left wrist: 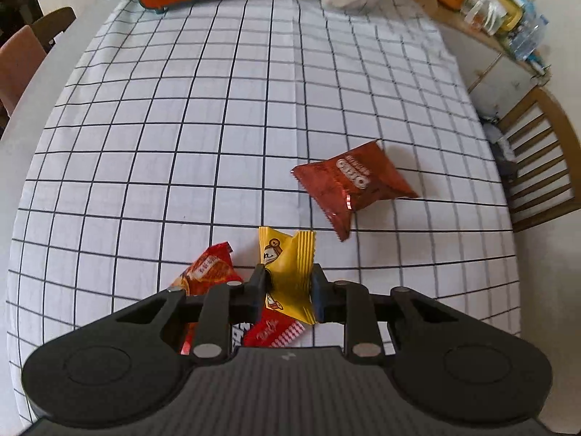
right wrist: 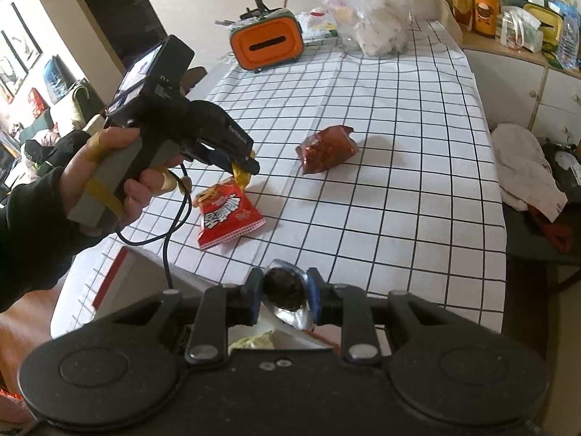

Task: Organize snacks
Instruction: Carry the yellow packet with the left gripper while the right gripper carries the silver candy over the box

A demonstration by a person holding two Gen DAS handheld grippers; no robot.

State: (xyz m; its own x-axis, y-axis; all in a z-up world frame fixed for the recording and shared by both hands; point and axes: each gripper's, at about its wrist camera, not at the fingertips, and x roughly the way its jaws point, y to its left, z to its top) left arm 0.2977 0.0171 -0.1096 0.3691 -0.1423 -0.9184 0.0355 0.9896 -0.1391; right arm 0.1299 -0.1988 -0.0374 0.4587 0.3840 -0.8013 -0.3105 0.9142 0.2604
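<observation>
My left gripper (left wrist: 287, 283) is shut on a yellow snack packet (left wrist: 288, 272) and holds it just above a red snack bag (left wrist: 210, 272) on the checked tablecloth. In the right wrist view the left gripper (right wrist: 247, 167) hangs over that red bag (right wrist: 227, 216) with the yellow packet (right wrist: 241, 178) in it. A brown-red Oreo packet (left wrist: 354, 181) lies further out on the cloth; it also shows in the right wrist view (right wrist: 328, 149). My right gripper (right wrist: 285, 290) is shut on a silver packet with a dark window (right wrist: 285, 290), near the table's front edge.
An orange tissue box (right wrist: 267, 43) and a clear plastic bag (right wrist: 370, 25) stand at the table's far end. A sideboard with jars and bottles (right wrist: 515, 21) is at the right. A wooden chair (left wrist: 537, 160) stands by the right edge. An open box (right wrist: 276, 338) lies under my right gripper.
</observation>
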